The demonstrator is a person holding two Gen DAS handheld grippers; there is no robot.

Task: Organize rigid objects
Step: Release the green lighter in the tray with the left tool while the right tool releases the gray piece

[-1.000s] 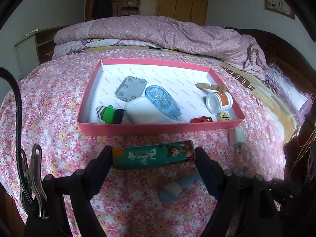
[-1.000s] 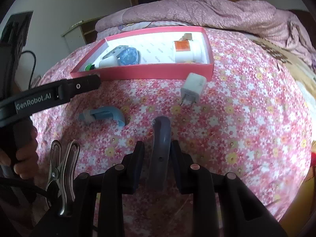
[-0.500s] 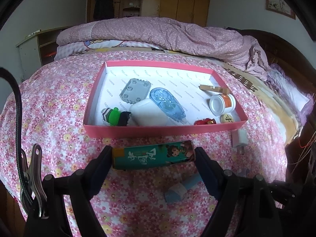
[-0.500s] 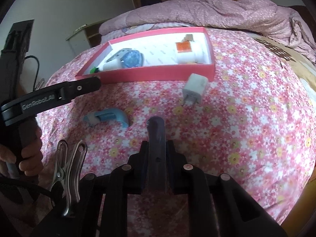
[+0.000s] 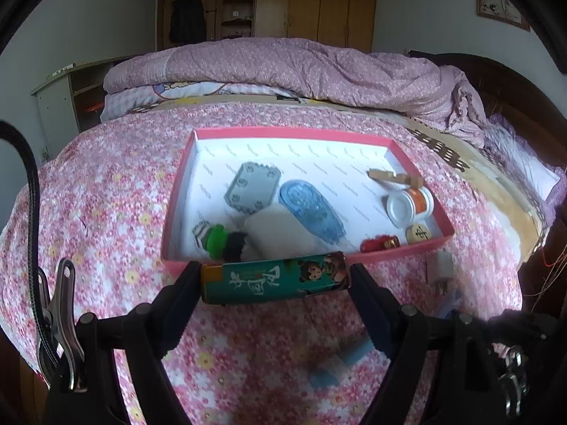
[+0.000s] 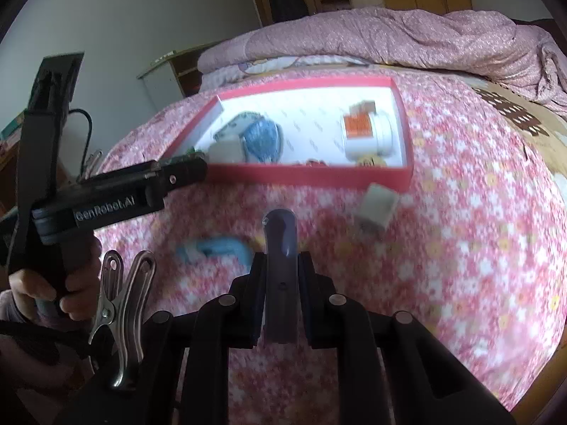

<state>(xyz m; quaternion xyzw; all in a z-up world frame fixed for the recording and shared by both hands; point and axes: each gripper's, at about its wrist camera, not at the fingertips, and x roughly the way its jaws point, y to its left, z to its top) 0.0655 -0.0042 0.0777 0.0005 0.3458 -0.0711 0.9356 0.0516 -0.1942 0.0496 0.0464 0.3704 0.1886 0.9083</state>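
The left gripper (image 5: 276,279) clamps a teal box with a cartoon figure (image 5: 274,278) endwise between its two black fingers, holding it level just at the near wall of the pink tray (image 5: 418,253) on the bed. From this side the box overlaps that near wall; whether it touches it cannot be told.

The right gripper (image 6: 281,272) is closed on a dark blue-grey curved piece (image 6: 280,244), whose rounded end sticks out past the fingertips above the flowered bedspread (image 6: 460,248). Just left of that piece, a light blue object (image 6: 216,248) lies on the bedspread, blurred. To the right and farther off, a white plug adapter (image 6: 377,207) lies near the tray's near right corner, outside it.

Inside the tray, a grey studded plate (image 5: 253,187) and a clear blue oval dispenser (image 5: 308,212) lie toward the middle, with a white rounded case (image 5: 280,233) against the near wall and a green and black item (image 5: 221,241) in the near left corner. A white jar with an orange label (image 5: 409,205) lies on its side by the right wall, a wooden clothespin (image 5: 393,177) behind it, a small red toy (image 5: 379,244) and a round yellow token (image 5: 418,233) in the near right corner.

A hand (image 6: 53,290) grips the left gripper's handle at the left edge of the right camera's view. A folded pink quilt (image 5: 301,67) lies across the far end of the bed.
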